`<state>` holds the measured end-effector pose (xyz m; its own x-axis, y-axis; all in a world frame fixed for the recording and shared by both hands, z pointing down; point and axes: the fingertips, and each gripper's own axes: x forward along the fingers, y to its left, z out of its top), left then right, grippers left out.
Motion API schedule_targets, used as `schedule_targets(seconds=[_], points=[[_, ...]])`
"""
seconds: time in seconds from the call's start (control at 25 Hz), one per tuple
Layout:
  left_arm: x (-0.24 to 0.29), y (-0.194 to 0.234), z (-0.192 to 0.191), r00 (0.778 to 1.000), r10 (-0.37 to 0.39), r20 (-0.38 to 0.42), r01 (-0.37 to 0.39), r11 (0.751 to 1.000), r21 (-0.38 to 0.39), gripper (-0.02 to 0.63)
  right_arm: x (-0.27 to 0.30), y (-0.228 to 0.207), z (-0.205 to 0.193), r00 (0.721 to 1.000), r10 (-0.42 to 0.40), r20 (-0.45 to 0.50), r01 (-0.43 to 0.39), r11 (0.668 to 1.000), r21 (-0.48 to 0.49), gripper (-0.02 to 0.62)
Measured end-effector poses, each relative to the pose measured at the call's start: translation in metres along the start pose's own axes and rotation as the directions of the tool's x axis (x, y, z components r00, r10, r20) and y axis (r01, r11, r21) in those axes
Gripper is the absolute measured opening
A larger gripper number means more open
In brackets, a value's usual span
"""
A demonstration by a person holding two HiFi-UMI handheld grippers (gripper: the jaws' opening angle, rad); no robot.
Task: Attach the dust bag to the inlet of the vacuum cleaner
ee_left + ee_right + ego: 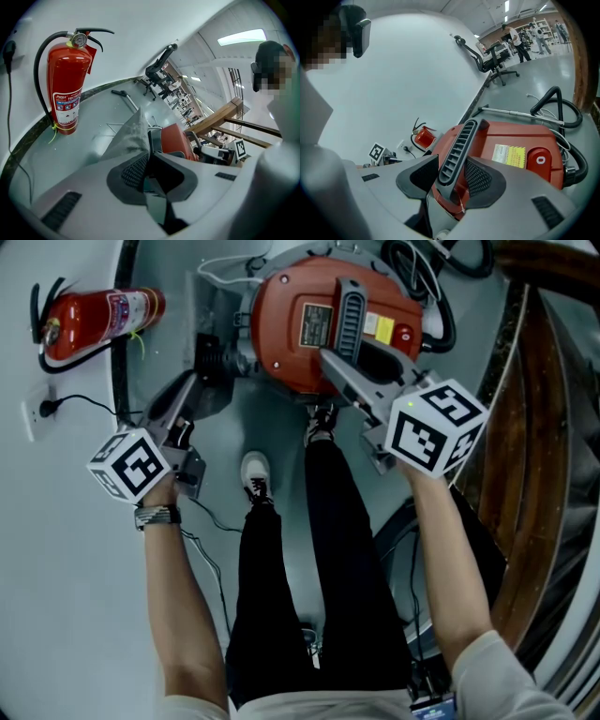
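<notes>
The red vacuum cleaner (291,324) stands on the floor at the top of the head view. My right gripper (342,367) is shut on its grey ribbed handle (457,145), with a pad pressed on each side. The grey dust bag (214,310) lies against the vacuum's left side. My left gripper (202,381) reaches into the bag's dark end beside the vacuum body. In the left gripper view the bag's grey fabric (131,136) rises from between the jaws, which are closed on it, with the red body (176,140) just behind.
A red fire extinguisher (94,320) stands by the wall at the left, near a wall socket (42,409) with a cord. The black hose (431,277) coils behind the vacuum. A wooden railing (534,427) runs along the right. The person's legs and shoes (255,470) are below the vacuum.
</notes>
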<state>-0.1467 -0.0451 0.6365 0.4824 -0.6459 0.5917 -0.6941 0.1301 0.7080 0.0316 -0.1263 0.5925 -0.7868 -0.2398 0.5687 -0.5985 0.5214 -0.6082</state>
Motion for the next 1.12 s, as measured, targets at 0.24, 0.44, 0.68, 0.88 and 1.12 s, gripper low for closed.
schedule_targets(seconds=[0.24, 0.44, 0.68, 0.88, 1.12], points=[[0.004, -0.008, 0.000, 1.000, -0.003, -0.017, 0.003, 1.000, 0.030, 0.035, 0.003, 0.001, -0.001, 1.000, -0.002, -0.009, 0.002, 1.000, -0.010, 0.176], [0.003, -0.008, -0.004, 1.000, -0.005, 0.013, 0.005, 1.000, 0.006, 0.028, 0.004, 0.001, -0.003, 1.000, 0.004, -0.021, -0.004, 1.000, -0.009, 0.176], [0.006, -0.012, -0.003, 1.000, 0.010, 0.013, -0.011, 0.999, 0.050, 0.029, 0.004, -0.001, -0.002, 1.000, -0.009, -0.017, 0.009, 1.000, -0.007, 0.176], [0.005, -0.011, -0.004, 0.995, 0.080, 0.068, -0.088, 0.987, 0.133, 0.058, 0.004, -0.001, -0.004, 1.000, -0.003, -0.021, 0.003, 1.000, -0.003, 0.176], [0.010, -0.009, -0.007, 0.987, 0.154, 0.051, -0.162, 0.965, 0.205, 0.065, 0.004, -0.002, -0.003, 1.000, -0.002, -0.018, 0.002, 1.000, -0.007, 0.177]])
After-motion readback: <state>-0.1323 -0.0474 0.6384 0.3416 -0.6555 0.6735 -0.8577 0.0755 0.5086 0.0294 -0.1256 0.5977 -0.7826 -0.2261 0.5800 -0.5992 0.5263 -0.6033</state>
